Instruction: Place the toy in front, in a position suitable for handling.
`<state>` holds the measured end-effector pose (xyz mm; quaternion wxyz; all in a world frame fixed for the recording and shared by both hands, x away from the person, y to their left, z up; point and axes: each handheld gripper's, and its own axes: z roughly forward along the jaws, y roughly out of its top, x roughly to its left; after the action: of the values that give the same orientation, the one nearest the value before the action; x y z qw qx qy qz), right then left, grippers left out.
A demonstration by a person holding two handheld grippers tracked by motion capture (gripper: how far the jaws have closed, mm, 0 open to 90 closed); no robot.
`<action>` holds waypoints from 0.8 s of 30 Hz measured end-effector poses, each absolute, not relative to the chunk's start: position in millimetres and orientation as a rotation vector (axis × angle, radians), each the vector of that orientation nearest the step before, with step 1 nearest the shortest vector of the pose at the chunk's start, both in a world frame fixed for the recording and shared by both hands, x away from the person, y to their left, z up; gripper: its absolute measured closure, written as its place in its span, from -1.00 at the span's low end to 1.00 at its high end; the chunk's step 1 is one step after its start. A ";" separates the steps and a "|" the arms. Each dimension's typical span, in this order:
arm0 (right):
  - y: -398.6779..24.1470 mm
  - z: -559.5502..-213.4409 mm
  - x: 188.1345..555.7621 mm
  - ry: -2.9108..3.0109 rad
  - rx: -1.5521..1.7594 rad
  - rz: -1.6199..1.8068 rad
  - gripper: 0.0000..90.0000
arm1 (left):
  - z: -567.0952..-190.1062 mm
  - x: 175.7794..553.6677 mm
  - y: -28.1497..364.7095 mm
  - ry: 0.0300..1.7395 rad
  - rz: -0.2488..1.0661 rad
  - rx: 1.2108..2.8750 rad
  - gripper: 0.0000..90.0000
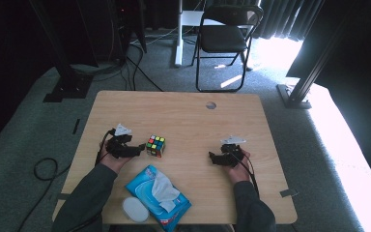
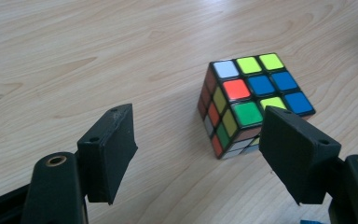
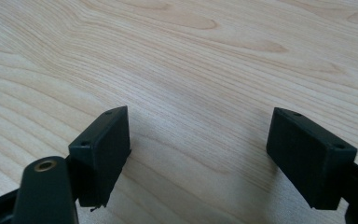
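Observation:
A scrambled colour cube [image 1: 156,145] rests on the wooden table [image 1: 183,116], left of centre. My left gripper [image 1: 137,150] sits just left of it, open. In the left gripper view the cube [image 2: 249,100] stands just ahead of the right-hand jaw and partly behind it, with bare wood between the jaws; the gripper [image 2: 198,149] holds nothing. My right gripper [image 1: 212,158] lies low over the table at the right, open, pointing left. In the right gripper view the gripper [image 3: 198,149] has bare wood between its wide-apart jaws.
A blue pack of wet wipes [image 1: 158,195] with a white tissue sticking out lies near the front edge, a white oval lid [image 1: 135,209] beside it. A round cable hole [image 1: 211,105] is at the table's back. A black folding chair [image 1: 224,38] stands behind the table.

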<state>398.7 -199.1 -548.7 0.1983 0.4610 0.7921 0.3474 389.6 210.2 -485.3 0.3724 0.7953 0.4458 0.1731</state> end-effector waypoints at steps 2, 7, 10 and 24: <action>-199.1 -548.7 398.7 2.216 1.290 0.972 -0.53 | -485.2 390.0 208.2 1.137 0.439 2.045 -0.40; -199.1 -548.7 398.7 2.216 1.291 0.972 -0.53 | -485.7 391.4 199.2 1.119 0.434 2.061 -0.41; -199.1 -548.7 398.7 2.216 1.291 0.972 -0.53 | -485.8 391.9 194.2 1.107 0.430 2.067 -0.41; -199.1 -548.8 398.8 2.216 1.291 0.973 -0.53 | -491.8 397.6 171.5 1.102 0.372 2.079 -0.42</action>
<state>398.8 -199.1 -548.8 0.1982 0.4612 0.7919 0.3477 397.6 171.5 -491.8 0.3704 0.8106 0.4298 0.1450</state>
